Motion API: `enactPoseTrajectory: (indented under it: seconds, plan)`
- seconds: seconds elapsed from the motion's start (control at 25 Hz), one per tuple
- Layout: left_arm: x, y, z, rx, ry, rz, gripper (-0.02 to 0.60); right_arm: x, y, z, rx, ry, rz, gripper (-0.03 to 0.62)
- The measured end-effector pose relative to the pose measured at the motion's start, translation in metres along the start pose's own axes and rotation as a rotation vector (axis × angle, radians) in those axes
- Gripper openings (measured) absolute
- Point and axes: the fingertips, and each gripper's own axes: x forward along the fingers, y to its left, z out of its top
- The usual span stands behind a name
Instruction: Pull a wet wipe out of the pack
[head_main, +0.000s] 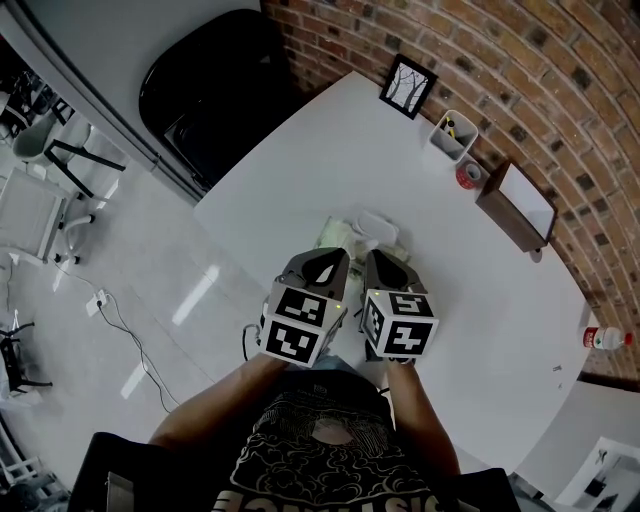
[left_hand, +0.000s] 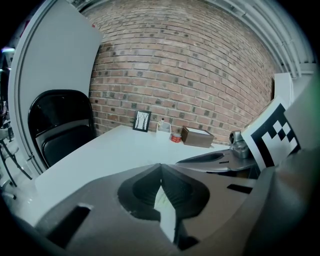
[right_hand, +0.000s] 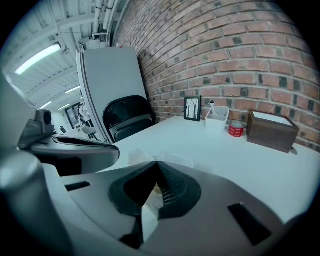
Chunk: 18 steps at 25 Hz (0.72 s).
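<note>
The wet wipe pack (head_main: 334, 231), pale green and white, lies on the white table (head_main: 330, 140) with a white flap or wipe (head_main: 380, 226) at its right end. Both grippers hover side by side just before it, near the table's front edge. The left gripper (head_main: 334, 252) is shut, its jaw tips meeting with nothing between them. The right gripper (head_main: 380, 254) is also shut and holds nothing. In the right gripper view the crinkled pack (right_hand: 165, 159) shows just beyond the closed tips (right_hand: 157, 163). In the left gripper view a sliver of the pack (left_hand: 164, 201) shows through the gap behind the tips (left_hand: 160, 166).
Along the brick wall stand a small picture frame (head_main: 408, 86), a white pen holder (head_main: 452, 136), a red tape roll (head_main: 468, 176) and a brown box (head_main: 517, 207). A black chair (head_main: 215, 90) is at the table's far left. A bottle (head_main: 606, 338) sits at the right.
</note>
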Motion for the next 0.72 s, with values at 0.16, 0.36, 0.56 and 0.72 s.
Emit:
enactPoseTrajectory:
  seconds: [0.16, 0.36, 0.56, 0.72]
  plan:
    - [-0.005, 0.0, 0.003, -0.004, -0.006, 0.004, 0.012, -0.005, 0.004, 0.007, -0.014, -0.013, 0.004, 0.017]
    - [-0.011, -0.001, 0.006, -0.01, -0.02, 0.005, 0.012, -0.01, 0.007, 0.013, -0.035, -0.019, 0.002, 0.017]
    - [-0.018, -0.001, 0.01, -0.011, -0.029, -0.009, 0.012, -0.017, 0.01, 0.02, -0.047, -0.034, -0.018, 0.017]
    - [-0.024, -0.003, 0.012, -0.003, -0.03, -0.028, 0.011, -0.023, 0.011, 0.024, -0.045, -0.046, -0.037, 0.017]
